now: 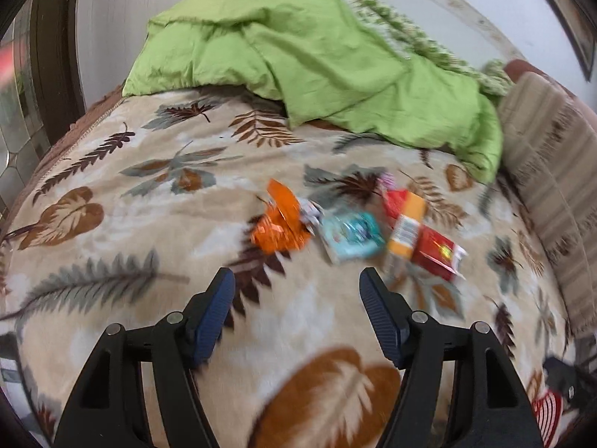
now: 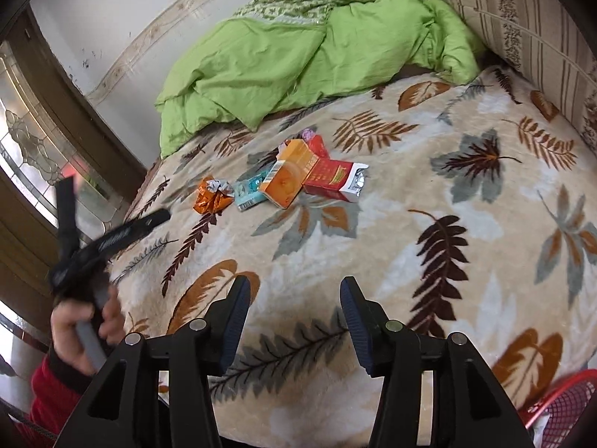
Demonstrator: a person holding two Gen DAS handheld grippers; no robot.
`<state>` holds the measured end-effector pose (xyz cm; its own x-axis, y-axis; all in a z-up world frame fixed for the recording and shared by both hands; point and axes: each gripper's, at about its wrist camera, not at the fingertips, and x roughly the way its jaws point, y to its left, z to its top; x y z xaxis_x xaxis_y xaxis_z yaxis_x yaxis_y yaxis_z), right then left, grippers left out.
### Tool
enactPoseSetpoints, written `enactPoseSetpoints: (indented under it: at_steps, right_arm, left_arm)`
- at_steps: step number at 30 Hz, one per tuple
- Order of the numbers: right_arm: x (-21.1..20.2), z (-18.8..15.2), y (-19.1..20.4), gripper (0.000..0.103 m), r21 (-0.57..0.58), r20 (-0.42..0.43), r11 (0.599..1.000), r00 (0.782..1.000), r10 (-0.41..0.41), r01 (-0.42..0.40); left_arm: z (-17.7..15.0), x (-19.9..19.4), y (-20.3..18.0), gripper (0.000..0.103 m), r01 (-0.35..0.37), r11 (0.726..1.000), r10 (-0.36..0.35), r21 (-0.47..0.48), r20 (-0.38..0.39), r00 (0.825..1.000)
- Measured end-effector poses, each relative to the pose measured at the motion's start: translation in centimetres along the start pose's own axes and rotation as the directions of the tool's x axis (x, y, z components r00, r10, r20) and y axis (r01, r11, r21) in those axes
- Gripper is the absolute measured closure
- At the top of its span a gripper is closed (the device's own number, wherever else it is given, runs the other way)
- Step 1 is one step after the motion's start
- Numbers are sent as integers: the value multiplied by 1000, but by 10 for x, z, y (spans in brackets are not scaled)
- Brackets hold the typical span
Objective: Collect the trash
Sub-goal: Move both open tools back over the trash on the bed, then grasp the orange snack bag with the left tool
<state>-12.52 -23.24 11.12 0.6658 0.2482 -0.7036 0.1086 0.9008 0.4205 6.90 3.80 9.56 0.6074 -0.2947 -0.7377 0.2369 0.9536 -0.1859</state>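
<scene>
Beige leaf-patterned blanket (image 2: 429, 186) fills most of both views, with a crumpled green duvet (image 2: 298, 56) across the upper middle. A red mesh basket (image 2: 563, 407) peeks in at the right-wrist frame's lower right. Trash lies in a row at centre: red box (image 2: 332, 179), orange carton (image 2: 289, 177), teal packet (image 2: 250, 192), orange wrapper (image 2: 209, 196). Left gripper (image 1: 296, 280) and right gripper (image 2: 294, 287), at each frame's bottom, stand parted and hold nothing.

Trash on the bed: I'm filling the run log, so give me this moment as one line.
stage: approach | left tongs: open, empty | right tongs: open, empty | trash: orange wrapper, teal packet, orange box, red box, untouched on blanket
</scene>
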Motion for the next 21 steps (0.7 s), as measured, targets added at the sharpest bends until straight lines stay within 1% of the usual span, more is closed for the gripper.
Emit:
enactPoseSetpoints:
  at_steps: [2, 4, 7, 9, 11, 12, 13, 14, 17, 20, 21]
  right_arm:
    - [7, 3, -3, 50, 5, -10, 1000, 1000, -2, 2]
    - [14, 7, -9, 50, 9, -19, 1000, 1000, -9, 9]
    - [22, 18, -19, 50, 12, -15, 1000, 1000, -16, 16]
    - [29, 28, -24, 44, -7, -20, 1000, 999, -29, 29]
    - [38, 42, -27, 44, -33, -17, 998, 999, -45, 44]
    - [44, 49, -27, 44, -52, -14, 997, 999, -49, 48]
    - [51, 57, -27, 44, -75, -14, 996, 998, -57, 56]
    - [58, 64, -27, 44, -90, -12, 994, 998, -62, 60]
    - [88, 87, -27, 44, -131, -31, 990, 998, -55, 50]
    - [119, 109, -29, 44, -163, -62, 985, 996, -60, 49]
    - [128, 116, -32, 44, -163, -53, 985, 996, -72, 63]
  left_arm:
    - [12, 24, 5, 35, -12, 1000, 12, -23, -23, 1000]
    - [22, 47, 10, 35, -8, 999, 6, -50, -33, 999]
    - [29, 79, 13, 35, -47, 998, 44, -52, -56, 997]
    - [30, 94, 15, 35, -57, 997, 53, -56, -79, 996]
    - [31, 108, 15, 35, -61, 997, 56, -57, -83, 995]
    - [31, 112, 14, 42, -64, 996, 60, -55, -83, 995]
    - [30, 117, 13, 55, -53, 997, 48, -58, -88, 995]
    - [30, 120, 13, 57, -40, 997, 34, -65, -92, 995]
    - [29, 118, 10, 58, -63, 997, 60, -52, -62, 996]
    - [26, 103, 11, 59, -78, 995, 76, -62, -41, 996]
    - [26, 95, 12, 59, -76, 995, 74, -64, -31, 997]
